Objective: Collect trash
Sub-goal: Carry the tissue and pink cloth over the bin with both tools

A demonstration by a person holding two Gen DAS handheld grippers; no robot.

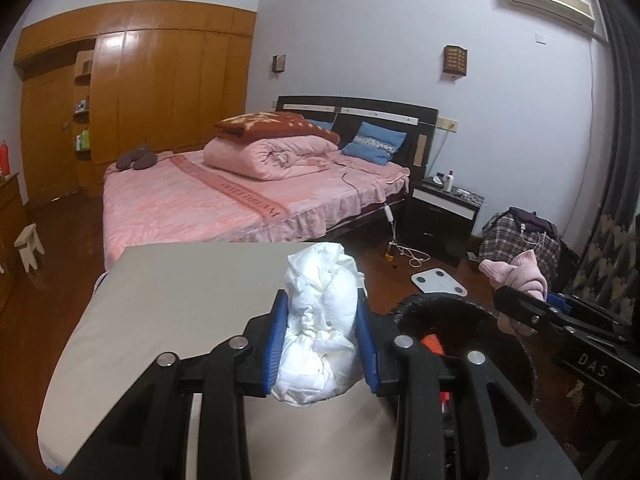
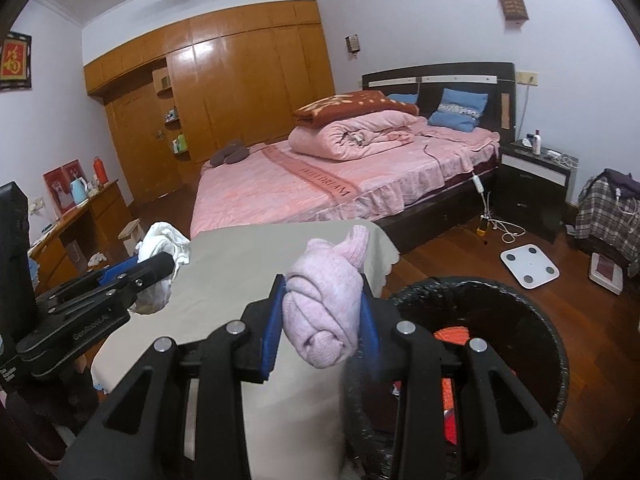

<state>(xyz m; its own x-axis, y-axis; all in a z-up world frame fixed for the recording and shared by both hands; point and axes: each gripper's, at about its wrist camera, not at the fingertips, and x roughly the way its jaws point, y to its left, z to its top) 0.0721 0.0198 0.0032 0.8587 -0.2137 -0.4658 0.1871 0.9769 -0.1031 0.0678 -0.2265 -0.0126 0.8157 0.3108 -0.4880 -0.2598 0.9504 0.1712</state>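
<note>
White crumpled tissue [image 1: 320,320] sits clamped inside the left tool [image 1: 323,344]

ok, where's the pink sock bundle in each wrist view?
Left wrist: pink sock bundle at right edge, clamped in the right tool.
Right wrist: centre, between the blue pads.
Shared landmark: white scale on the floor beyond the black bin.

The grey tabletop [image 1: 168,292] lies bare ahead, open for a gripper to sweep across. The black trash bin [image 2: 532,320] stands just beside its right edge, mouth unobstructed, red litter low inside.
</note>
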